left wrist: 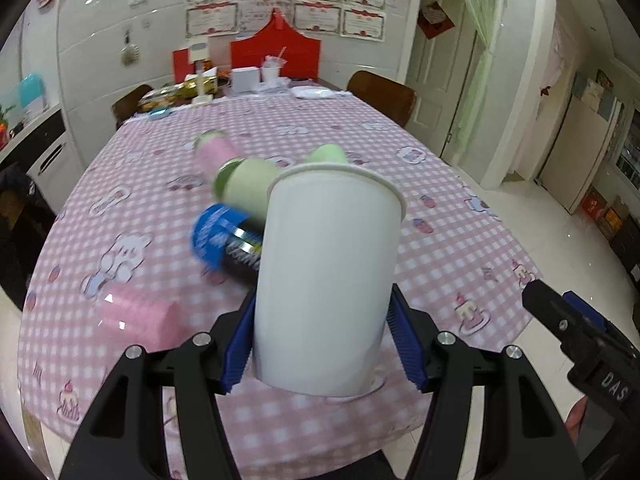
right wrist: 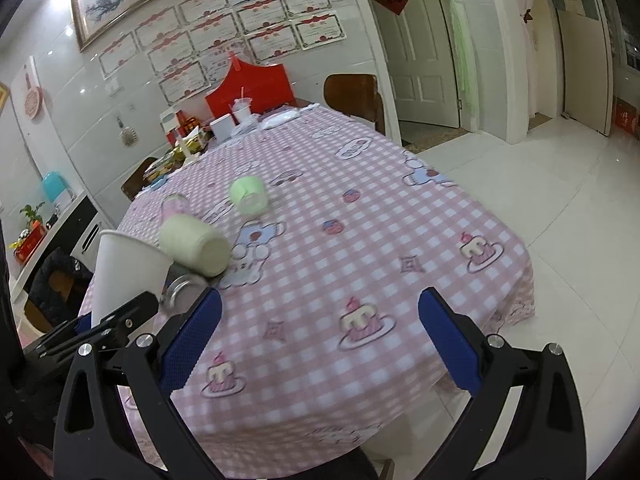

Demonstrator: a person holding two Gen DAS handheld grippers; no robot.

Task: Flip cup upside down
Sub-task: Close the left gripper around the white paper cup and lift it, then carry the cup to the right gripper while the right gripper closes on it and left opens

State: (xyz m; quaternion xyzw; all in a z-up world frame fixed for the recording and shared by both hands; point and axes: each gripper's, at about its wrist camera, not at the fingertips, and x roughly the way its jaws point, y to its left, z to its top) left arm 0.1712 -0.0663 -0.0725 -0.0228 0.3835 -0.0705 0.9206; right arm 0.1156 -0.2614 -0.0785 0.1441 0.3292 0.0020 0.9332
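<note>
A tall white paper cup (left wrist: 328, 280) stands mouth up near the front edge of the pink checked table (left wrist: 440, 240). My left gripper (left wrist: 322, 344) is shut on its lower half, one blue pad (left wrist: 238, 344) on each side. The cup also shows at the left of the right wrist view (right wrist: 126, 276). My right gripper (right wrist: 318, 340) is open and empty, held over the table's front right part, to the right of the cup. It shows in the left wrist view (left wrist: 576, 344) at the right edge.
Behind the cup lie a green cup (left wrist: 244, 188), a blue can (left wrist: 224, 240), a pink cup (left wrist: 212, 148) and another green cup (right wrist: 248, 196). A pink pack (left wrist: 140, 316) lies at the left. Boxes and clutter (left wrist: 244, 80) fill the far end. Chairs (left wrist: 380, 96) stand around.
</note>
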